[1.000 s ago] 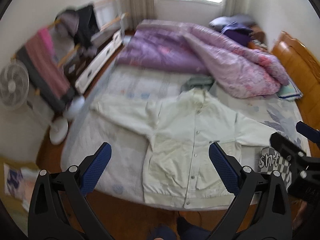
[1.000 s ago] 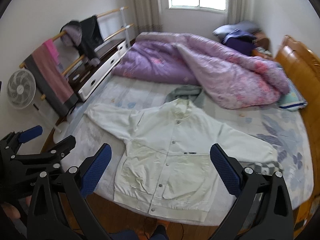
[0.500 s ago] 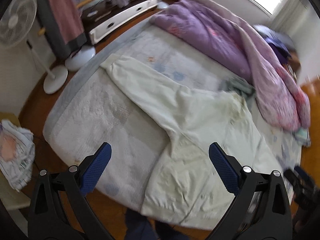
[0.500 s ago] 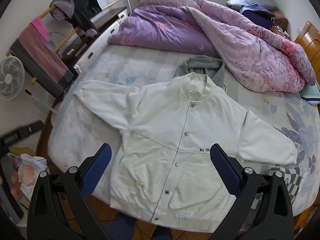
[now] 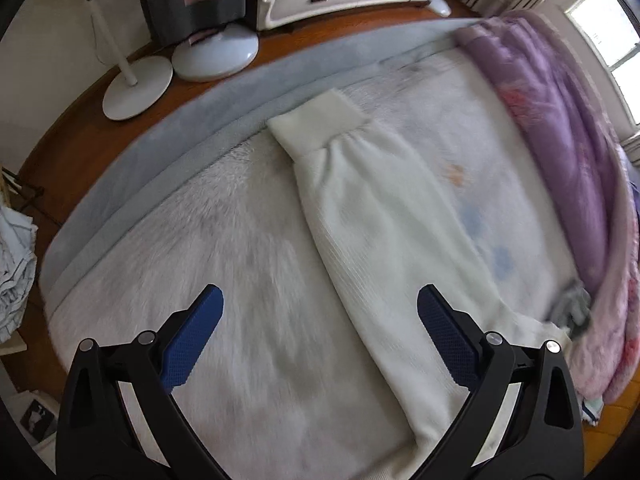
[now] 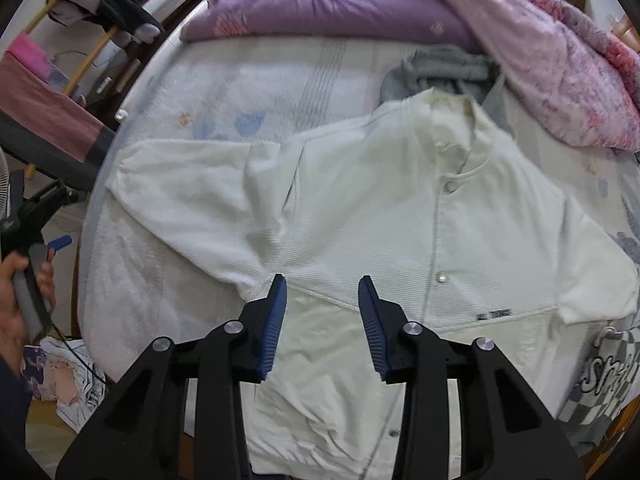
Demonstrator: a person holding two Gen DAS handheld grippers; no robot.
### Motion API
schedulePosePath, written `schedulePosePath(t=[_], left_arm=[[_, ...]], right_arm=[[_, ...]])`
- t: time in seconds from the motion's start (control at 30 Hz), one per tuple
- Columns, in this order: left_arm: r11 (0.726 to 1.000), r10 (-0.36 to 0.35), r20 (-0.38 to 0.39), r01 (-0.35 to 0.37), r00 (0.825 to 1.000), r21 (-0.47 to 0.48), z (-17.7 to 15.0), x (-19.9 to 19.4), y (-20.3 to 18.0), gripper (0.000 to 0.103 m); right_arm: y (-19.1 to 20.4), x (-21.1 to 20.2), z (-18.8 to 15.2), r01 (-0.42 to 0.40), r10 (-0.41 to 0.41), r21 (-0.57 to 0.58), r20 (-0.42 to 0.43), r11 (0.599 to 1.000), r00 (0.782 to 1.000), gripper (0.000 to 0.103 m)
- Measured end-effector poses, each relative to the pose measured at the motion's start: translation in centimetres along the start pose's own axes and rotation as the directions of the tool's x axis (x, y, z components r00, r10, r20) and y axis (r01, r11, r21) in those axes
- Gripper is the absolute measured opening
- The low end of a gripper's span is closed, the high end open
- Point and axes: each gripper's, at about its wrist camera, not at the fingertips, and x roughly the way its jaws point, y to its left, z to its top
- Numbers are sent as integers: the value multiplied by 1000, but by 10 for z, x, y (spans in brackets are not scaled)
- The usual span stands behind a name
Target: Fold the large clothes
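A large white snap-button jacket (image 6: 400, 220) lies flat, front up, on the bed (image 6: 248, 92), sleeves spread. In the left wrist view its left sleeve (image 5: 384, 224) runs from the ribbed cuff (image 5: 320, 124) near the bed's edge down toward me. My left gripper (image 5: 320, 332) is wide open and empty, above the sleeve's upper part. My right gripper (image 6: 322, 316) is partly closed but holds nothing, hovering over the jacket near the left armpit. The left gripper also shows at the left edge of the right wrist view (image 6: 44, 224), held in a hand.
A purple quilt (image 6: 400, 4) is heaped at the bed's far side, with a grey garment (image 6: 440, 68) under the jacket's collar. A checkered cloth (image 6: 604, 368) lies at the right. Fan bases (image 5: 216, 48) and a drying rack with clothes (image 6: 52, 92) stand on the floor left of the bed.
The left gripper swung left and down toward the jacket's left sleeve. The right gripper moved closer to the jacket and its jaws narrowed from wide open to partly closed.
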Motion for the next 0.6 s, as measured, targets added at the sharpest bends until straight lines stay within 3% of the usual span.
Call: schedulePosePath(t=[0.07, 0.2, 0.27, 0.33, 0.47, 0.5, 0.53, 0.6], left_arm=[[1000, -12, -17, 12, 1000, -20, 9, 22, 5, 97], [997, -52, 35, 54, 998, -60, 33, 49, 17, 97], [994, -61, 29, 63, 998, -85, 42, 63, 21, 91], [994, -70, -5, 69, 998, -85, 49, 83, 23, 74], [997, -75, 7, 76, 997, -35, 50, 99, 22, 59], [995, -96, 19, 97, 995, -28, 51, 97, 21, 35], [991, -133, 23, 133, 991, -22, 50, 94, 20, 19], [991, -134, 54, 134, 990, 4, 49, 84, 13, 11]], right_arm=[[5, 25, 4, 6, -6, 17, -29, 1000, 1000, 32], [12, 59, 10, 24, -22, 26, -64, 999, 998, 32], [15, 72, 14, 19, -17, 28, -70, 999, 997, 32], [17, 85, 17, 23, -21, 27, -75, 999, 997, 32], [17, 106, 24, 19, -15, 52, -86, 998, 996, 32], [18, 111, 25, 21, -17, 46, -82, 999, 996, 32], [19, 115, 26, 18, -14, 43, -82, 999, 997, 32], [20, 124, 28, 0, 5, 51, -86, 999, 996, 32]])
